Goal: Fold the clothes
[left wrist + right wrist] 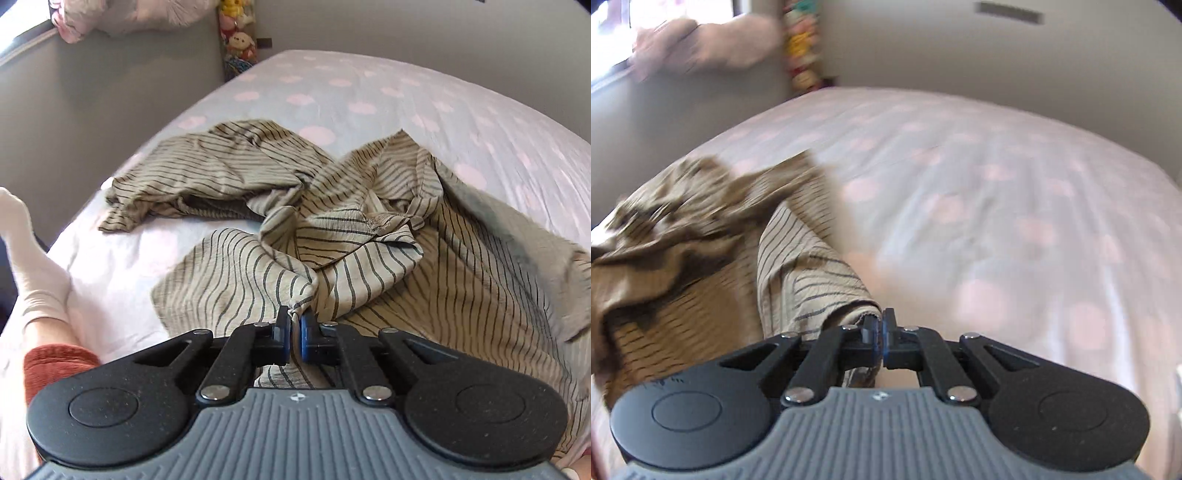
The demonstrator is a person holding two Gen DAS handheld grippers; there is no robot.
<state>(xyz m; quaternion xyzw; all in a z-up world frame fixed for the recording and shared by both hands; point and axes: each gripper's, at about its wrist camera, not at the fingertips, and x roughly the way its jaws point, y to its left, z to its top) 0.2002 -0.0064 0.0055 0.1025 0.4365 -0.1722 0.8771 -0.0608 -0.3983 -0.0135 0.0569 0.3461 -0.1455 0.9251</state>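
Left wrist view: both grippers pinched onto the striped shirt (332, 229), which lies crumpled on the bed (424, 103).

The left gripper (295, 325) has its fingers clamped on a bunched corner of the fabric near the bed's front edge. The right wrist view is badly motion-blurred, so the shirt there (798, 266) is mostly a brown smear, but the right gripper (881, 328) looks closed on a cloth edge. The shirt's right side is blurred and cut off behind folds. A socked foot (26, 258) pokes in at the left. Loads of bare polka-dot sheet beyond and to the right, with a grey wall (92, 110) hugging the bed's left side.
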